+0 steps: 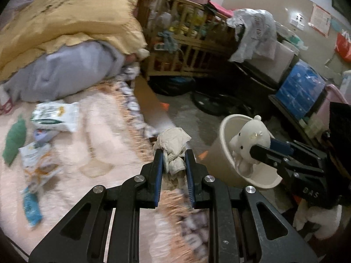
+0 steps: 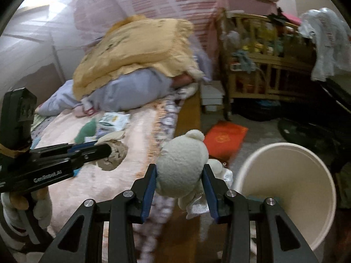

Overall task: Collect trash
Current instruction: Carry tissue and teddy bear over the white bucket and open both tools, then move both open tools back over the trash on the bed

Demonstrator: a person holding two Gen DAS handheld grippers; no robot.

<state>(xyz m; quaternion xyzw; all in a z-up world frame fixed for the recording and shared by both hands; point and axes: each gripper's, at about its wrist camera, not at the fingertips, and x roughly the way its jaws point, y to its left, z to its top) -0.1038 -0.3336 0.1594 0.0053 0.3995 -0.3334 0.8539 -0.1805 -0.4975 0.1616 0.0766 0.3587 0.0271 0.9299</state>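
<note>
A crumpled tissue (image 1: 173, 151) is pinched tight in the left gripper (image 1: 174, 161) over the edge of the pink bed (image 1: 98, 135), near the white bin (image 1: 228, 153), while the right gripper (image 2: 179, 175) squeezes a soft toy bear (image 2: 182, 164) beside that bin, with packets (image 1: 54, 118) lying on the bed.

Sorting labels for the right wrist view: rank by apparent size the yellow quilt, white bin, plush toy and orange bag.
1. yellow quilt
2. white bin, though nearness inflates it
3. plush toy, likewise near
4. orange bag
</note>
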